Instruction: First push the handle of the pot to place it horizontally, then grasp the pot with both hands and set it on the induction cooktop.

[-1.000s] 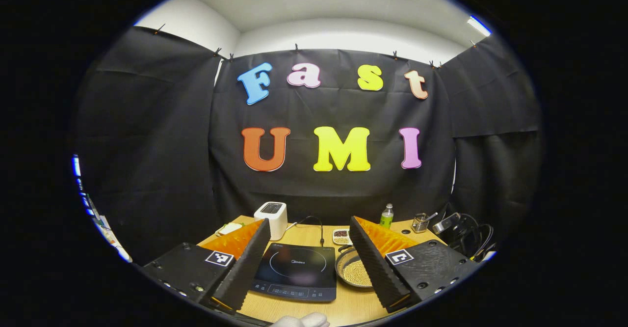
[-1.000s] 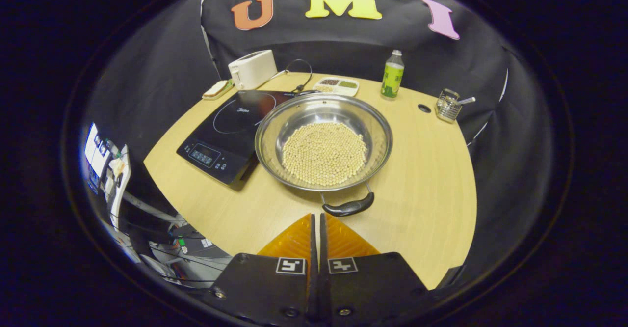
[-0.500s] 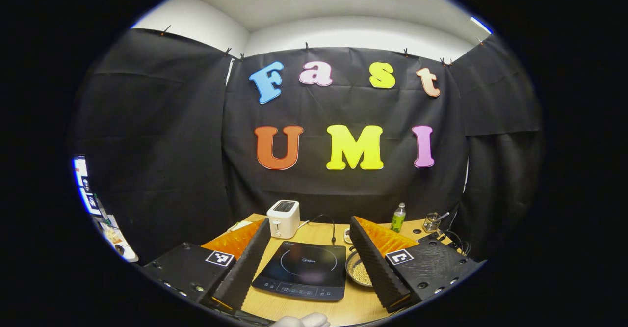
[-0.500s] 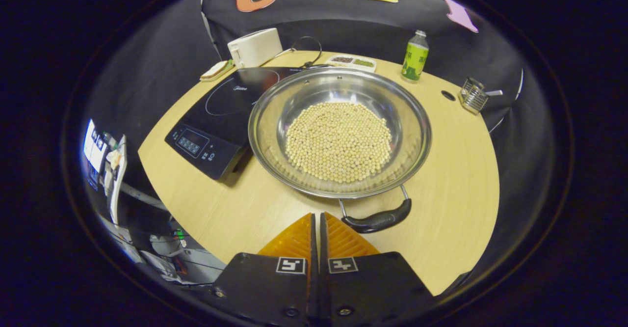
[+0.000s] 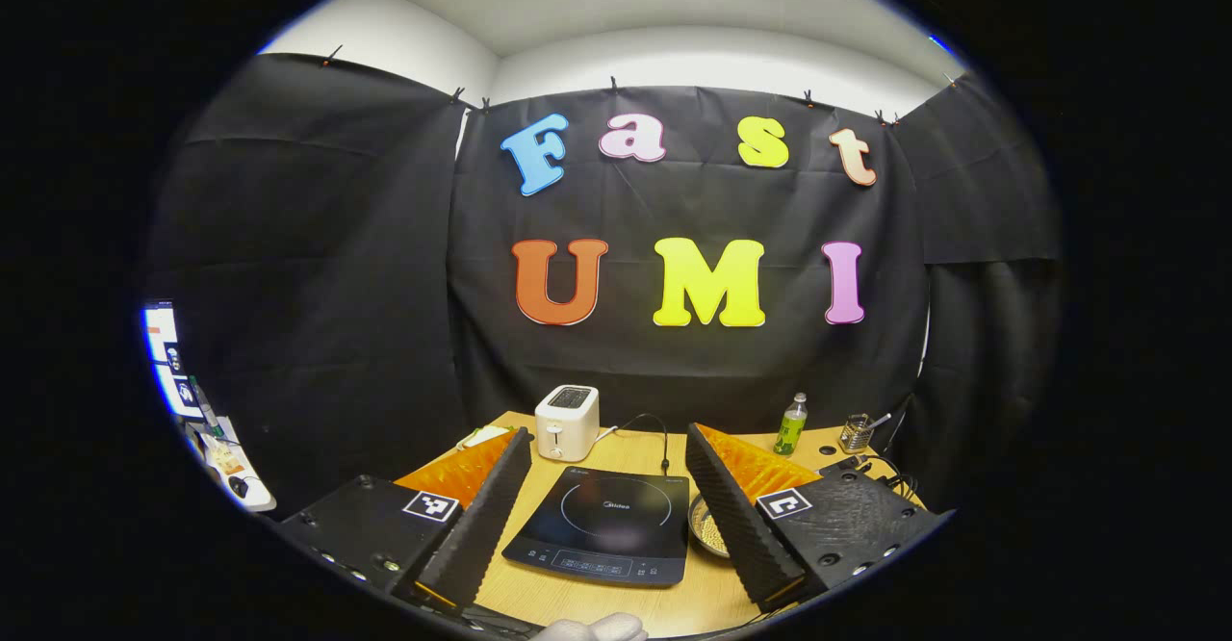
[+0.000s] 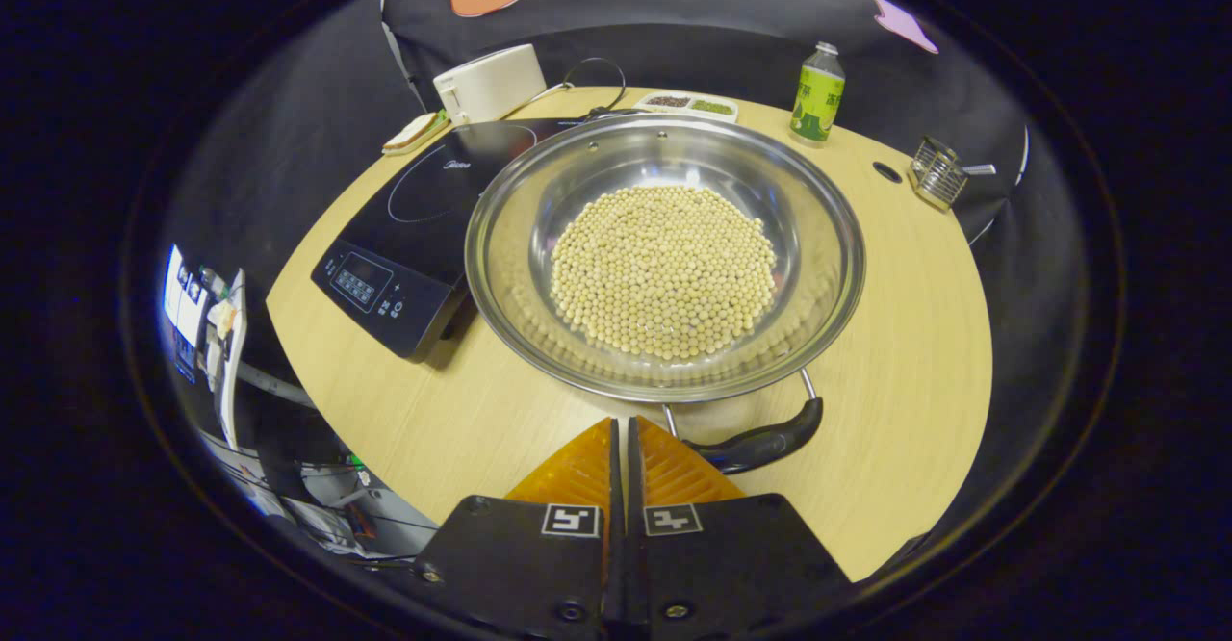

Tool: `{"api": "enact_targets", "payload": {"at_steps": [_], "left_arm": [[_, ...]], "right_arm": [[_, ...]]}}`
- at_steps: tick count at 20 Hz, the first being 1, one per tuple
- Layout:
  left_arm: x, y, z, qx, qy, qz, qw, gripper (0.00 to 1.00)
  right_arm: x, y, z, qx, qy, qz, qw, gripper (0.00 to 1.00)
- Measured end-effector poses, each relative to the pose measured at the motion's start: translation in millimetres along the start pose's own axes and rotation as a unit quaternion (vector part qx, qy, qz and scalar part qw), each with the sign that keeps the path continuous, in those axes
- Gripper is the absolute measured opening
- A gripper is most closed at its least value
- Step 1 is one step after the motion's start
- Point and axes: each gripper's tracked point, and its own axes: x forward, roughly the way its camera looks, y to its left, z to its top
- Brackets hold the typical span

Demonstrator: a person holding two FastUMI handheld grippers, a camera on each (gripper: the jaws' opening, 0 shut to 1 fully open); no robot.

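Pot of beans, beside cooktop — "Midea" printed on glass

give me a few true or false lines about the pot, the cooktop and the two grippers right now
1. The pot holds a layer of pale round beans. True.
2. The pot sits centred on the induction cooktop. False: it stands on the table beside the cooktop.
3. The right gripper is shut, with nothing between its fingers. True.
4. The left gripper is shut on the pot's rim. False: it is open, holding nothing.
5. The pot's black handle lies just ahead of the right gripper. True.
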Motion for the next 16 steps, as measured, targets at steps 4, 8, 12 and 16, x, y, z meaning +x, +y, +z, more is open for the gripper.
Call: {"api": "enact_targets", "payload": {"at_steps": [4, 8, 12, 16], "left_arm": [[4, -4, 2, -0.004, -0.001, -0.01, 1.0, 0.96], [7, -10, 3, -0.004, -0.003, -0.017, 1.0, 0.96], [9, -13, 0, -0.003, -0.001, -0.019, 1.0, 0.96], [9, -16, -5, -0.013, 0.01, -0.018, 1.0, 0.96]], "right_arm": [[-4, -11, -7, 0.01, -0.002, -0.004, 1.0, 0.0], [-8, -29, -9, 0.026, -0.003, -0.012, 1.0, 0.0], [-10, -46, -7, 0.045, -0.005, -0.017, 0.999, 0.04], [-11, -63, -3, 0.062, -0.009, -0.025, 0.998, 0.04]]}}
